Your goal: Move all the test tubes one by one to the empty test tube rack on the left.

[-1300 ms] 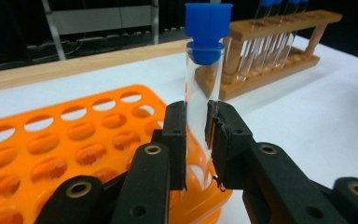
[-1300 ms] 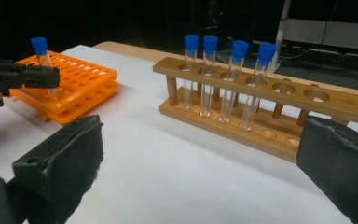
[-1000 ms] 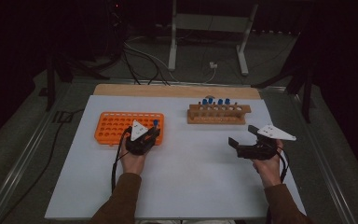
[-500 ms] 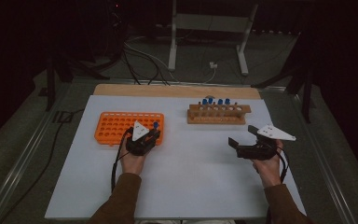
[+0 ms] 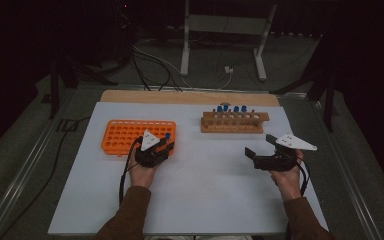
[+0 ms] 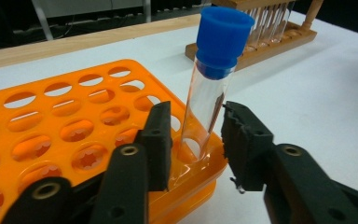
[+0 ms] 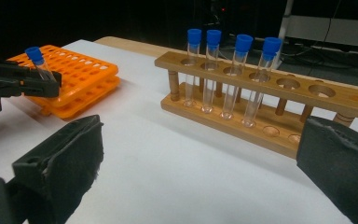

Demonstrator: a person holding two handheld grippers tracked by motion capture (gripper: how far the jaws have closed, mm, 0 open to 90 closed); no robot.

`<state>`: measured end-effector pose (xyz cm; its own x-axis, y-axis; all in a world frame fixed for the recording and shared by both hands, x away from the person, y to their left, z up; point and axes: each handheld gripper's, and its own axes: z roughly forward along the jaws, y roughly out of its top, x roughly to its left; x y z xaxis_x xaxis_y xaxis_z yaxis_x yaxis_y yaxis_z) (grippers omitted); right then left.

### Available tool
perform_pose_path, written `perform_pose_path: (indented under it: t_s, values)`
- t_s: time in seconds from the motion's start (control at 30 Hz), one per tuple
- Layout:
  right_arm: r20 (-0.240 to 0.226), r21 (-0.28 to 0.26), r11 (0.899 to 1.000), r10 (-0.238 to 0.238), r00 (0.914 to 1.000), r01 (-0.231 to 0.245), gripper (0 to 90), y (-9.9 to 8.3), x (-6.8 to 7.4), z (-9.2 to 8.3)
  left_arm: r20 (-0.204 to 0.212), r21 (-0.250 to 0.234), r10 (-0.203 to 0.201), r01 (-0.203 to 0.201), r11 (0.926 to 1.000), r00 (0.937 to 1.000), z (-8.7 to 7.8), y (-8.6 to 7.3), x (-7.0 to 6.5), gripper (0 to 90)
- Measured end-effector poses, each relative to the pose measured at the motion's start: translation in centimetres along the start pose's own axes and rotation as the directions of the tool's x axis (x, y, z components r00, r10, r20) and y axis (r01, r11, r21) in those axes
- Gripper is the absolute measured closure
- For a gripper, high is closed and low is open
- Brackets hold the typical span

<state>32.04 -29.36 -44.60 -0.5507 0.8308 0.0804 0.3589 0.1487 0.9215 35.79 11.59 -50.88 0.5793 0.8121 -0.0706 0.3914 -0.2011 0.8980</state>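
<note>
A clear tube with a blue cap (image 6: 209,88) stands slightly tilted in the near right corner hole of the orange rack (image 6: 51,116). My left gripper (image 6: 196,140) straddles it. Its jaws have just been opening, and a gap shows between each pad and the glass. From above, the left gripper (image 5: 162,146) sits at the orange rack's (image 5: 125,135) right front corner, beside the tube (image 5: 167,136). My right gripper (image 5: 259,146) hovers wide open and empty in front of the wooden rack (image 5: 235,122), which holds several blue-capped tubes (image 7: 235,74).
The white board (image 5: 205,190) has free room between and in front of the two racks. The wooden rack (image 7: 307,93) has free holes on its right side. Dark floor, cables and a stand leg (image 5: 185,45) lie beyond the table's far edge.
The left gripper's jaws look a little wider apart around the tube than before. Neither hand has shifted, and the right gripper is unchanged.
</note>
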Motion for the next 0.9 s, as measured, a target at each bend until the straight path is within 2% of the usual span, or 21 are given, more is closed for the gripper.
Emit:
perform_pose_path:
  t_s: [0.2, 0.27, 0.33, 0.43, 0.53, 0.7, 0.8, 0.9]
  values:
    - [-0.002, 0.001, 1.000, 0.003, 1.0000, -0.003, 0.5, 0.0, 0.0, 0.1, -0.008, 0.005, -0.044, 0.044, 0.9990, 0.9990, -0.9, 0.4, 0.4, 50.9]
    - [-0.003, 0.002, 1.000, 0.006, 1.0000, -0.006, 0.5, 0.0, 0.0, 0.1, -0.012, -0.006, -0.058, 0.058, 0.9983, 0.9982, -1.3, 0.5, 0.5, 49.0]
    - [-0.003, 0.000, 1.000, 0.005, 1.0000, -0.005, 0.5, 0.0, 0.0, 0.1, -0.014, -0.017, -0.077, 0.076, 0.9969, 0.9970, -1.8, 0.7, 0.7, 41.0]
    - [-0.006, 0.002, 1.000, 0.010, 0.9999, -0.010, 0.5, 0.1, 0.0, 0.2, 0.001, -0.033, -0.095, 0.095, 0.9949, 0.9955, -2.5, 1.0, 0.9, 36.1]
    - [-0.009, 0.007, 1.000, 0.015, 0.9998, -0.015, 0.4, 0.1, 0.0, 0.2, -0.002, -0.046, -0.095, 0.095, 0.9944, 0.9955, -3.4, 1.2, 0.9, 32.0]
    - [-0.009, 0.011, 1.000, 0.015, 0.9998, -0.015, 0.5, 0.3, 0.1, 0.3, -0.029, -0.055, -0.096, 0.094, 0.9941, 0.9950, -5.0, 1.4, 0.7, 16.6]
    - [-0.009, 0.010, 1.000, 0.020, 0.9998, -0.020, 0.5, 0.5, 0.0, 0.4, -0.028, -0.032, -0.096, 0.095, 0.9950, 0.9950, -5.7, 1.3, 0.6, 16.0]
    - [-0.007, 0.011, 0.999, 0.039, 0.9992, -0.039, 0.5, 0.7, -0.3, 0.6, -0.044, -0.019, -0.076, 0.076, 0.9970, 0.9961, -6.4, 1.1, 0.4, 9.2]
